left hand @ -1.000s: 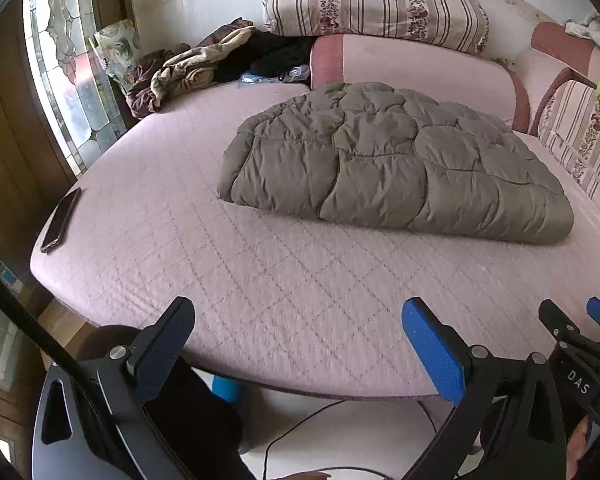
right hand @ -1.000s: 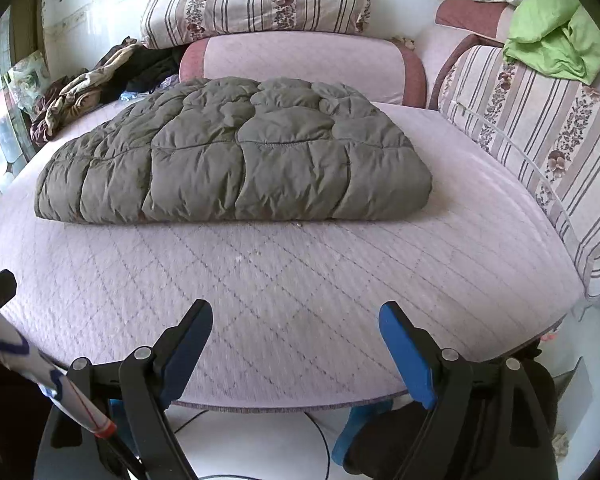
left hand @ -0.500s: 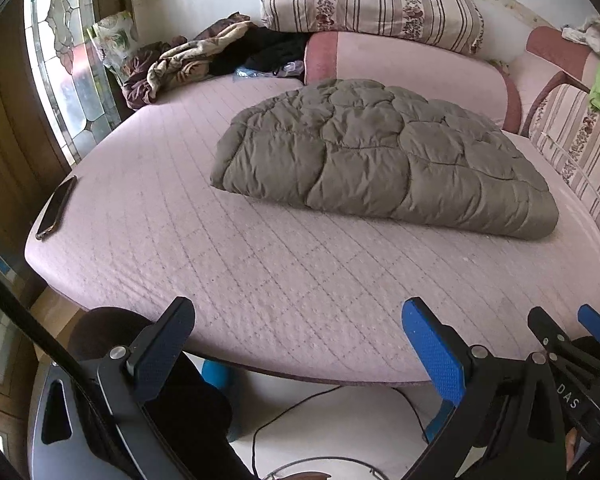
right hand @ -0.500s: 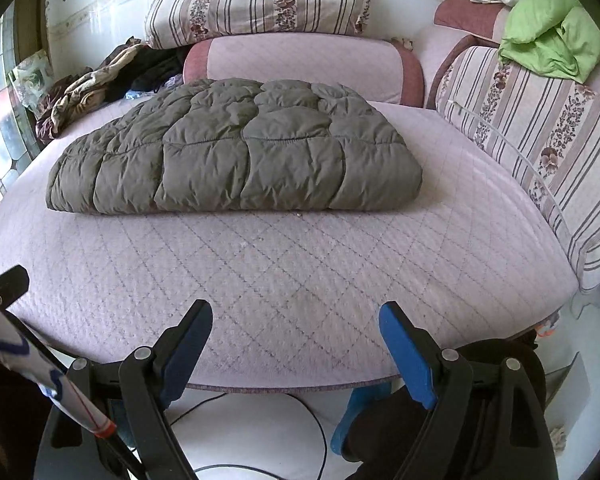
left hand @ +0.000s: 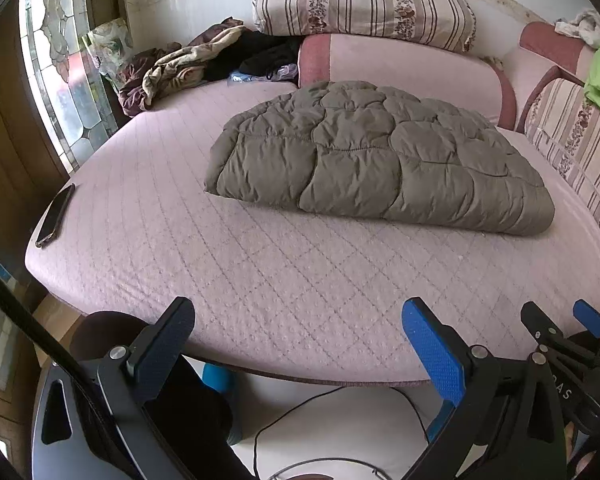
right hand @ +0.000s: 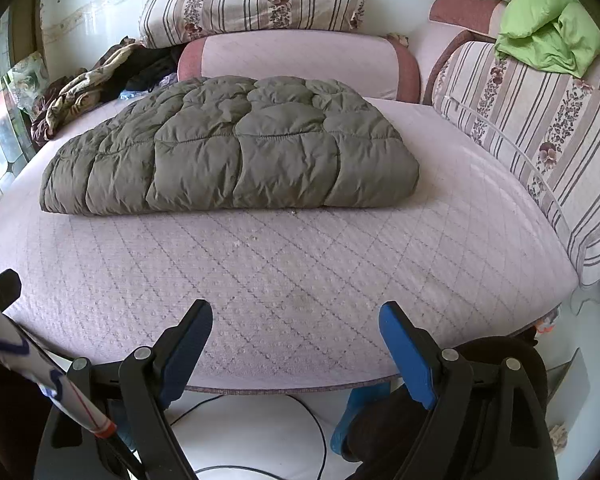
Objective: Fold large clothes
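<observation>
Both the left gripper (left hand: 298, 340) and the right gripper (right hand: 296, 340) are backing away from the bed (right hand: 300, 280), jaws spread and empty, leaving the olive puffer coat (right hand: 236, 152) lying folded mid-mattress, so the fold looks finished

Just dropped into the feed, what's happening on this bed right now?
A person holds two grippers at the near edge of the bed. The left gripper and the right gripper are both open and empty, short of the olive puffy coat, which lies folded into a compact bundle mid-bed. Nothing is touching it. A phone sits at the bed's left edge.
</observation>
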`<state>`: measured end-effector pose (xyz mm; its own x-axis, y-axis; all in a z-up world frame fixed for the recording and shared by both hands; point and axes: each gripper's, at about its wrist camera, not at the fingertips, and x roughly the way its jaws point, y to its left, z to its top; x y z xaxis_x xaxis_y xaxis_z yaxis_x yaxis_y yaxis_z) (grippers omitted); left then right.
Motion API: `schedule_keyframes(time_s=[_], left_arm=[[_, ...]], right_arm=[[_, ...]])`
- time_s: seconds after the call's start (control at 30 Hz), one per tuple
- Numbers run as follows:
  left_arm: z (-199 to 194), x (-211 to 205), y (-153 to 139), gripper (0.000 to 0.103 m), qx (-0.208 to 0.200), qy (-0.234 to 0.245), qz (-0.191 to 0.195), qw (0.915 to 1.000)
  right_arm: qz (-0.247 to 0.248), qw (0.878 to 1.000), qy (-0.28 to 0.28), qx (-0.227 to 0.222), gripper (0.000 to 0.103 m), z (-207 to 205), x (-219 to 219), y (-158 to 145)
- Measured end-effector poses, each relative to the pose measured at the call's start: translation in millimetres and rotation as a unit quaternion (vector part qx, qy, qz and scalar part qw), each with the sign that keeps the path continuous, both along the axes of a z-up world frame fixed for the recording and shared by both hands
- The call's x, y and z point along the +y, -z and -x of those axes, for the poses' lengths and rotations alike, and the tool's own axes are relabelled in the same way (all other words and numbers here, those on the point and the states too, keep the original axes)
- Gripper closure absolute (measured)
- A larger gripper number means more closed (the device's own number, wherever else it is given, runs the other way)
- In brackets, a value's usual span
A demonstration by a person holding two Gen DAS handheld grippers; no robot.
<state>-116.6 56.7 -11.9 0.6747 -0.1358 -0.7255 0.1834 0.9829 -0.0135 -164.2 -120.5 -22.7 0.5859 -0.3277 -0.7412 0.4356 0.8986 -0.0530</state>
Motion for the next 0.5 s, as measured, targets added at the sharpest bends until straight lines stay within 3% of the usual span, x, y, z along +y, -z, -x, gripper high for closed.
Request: schedule_keyframes(time_s=[0.5], left_arm=[[-2.4,-3.3,3.1,0.000,0.007,0.002,-0.004,1.0000]], right_arm=[[0.004,1.000,-0.006,0.005,0.014,-2.5,4.3,2.2]])
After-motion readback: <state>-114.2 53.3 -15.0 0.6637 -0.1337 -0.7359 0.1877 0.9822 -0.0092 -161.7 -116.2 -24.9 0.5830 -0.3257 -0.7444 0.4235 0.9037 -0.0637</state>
